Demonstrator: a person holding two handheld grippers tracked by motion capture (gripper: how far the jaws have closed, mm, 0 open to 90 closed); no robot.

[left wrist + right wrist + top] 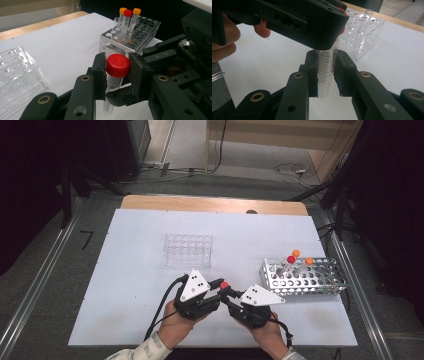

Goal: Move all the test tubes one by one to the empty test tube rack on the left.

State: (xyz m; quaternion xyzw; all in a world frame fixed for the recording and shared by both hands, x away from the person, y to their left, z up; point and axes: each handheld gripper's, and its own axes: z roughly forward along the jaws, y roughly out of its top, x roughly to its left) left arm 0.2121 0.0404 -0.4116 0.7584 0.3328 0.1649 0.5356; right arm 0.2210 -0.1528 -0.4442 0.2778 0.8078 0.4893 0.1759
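Tube (112, 87) with the red cap (118, 65) sits in mid-air over the near edge of the table (130, 270), caught between both claws. The right claw (325, 75) holds its graduated body, jaws pressed against the glass on either side. The left claw (117, 75) has its jaws narrowed on the cap, one on each side, touching it as far as I can see.

Looks to me like the cap is about to be twisted off, and that is where trouble could start. If the right claw's hold is too light, the tube may spin with the cap instead of letting go of it. If the left claw pulls off-axis, the tube could tilt or slip downward out of the right jaws and drop onto the table. Squeezing the cap crooked might pop it loose and send it rolling.

Metal rack (305, 276) with three capped tubes (128, 20) stands to the right, near enough that a sudden jerk of the right hand might knock it. Clear rack (188, 250) farther back is well apart, out of harm's way.
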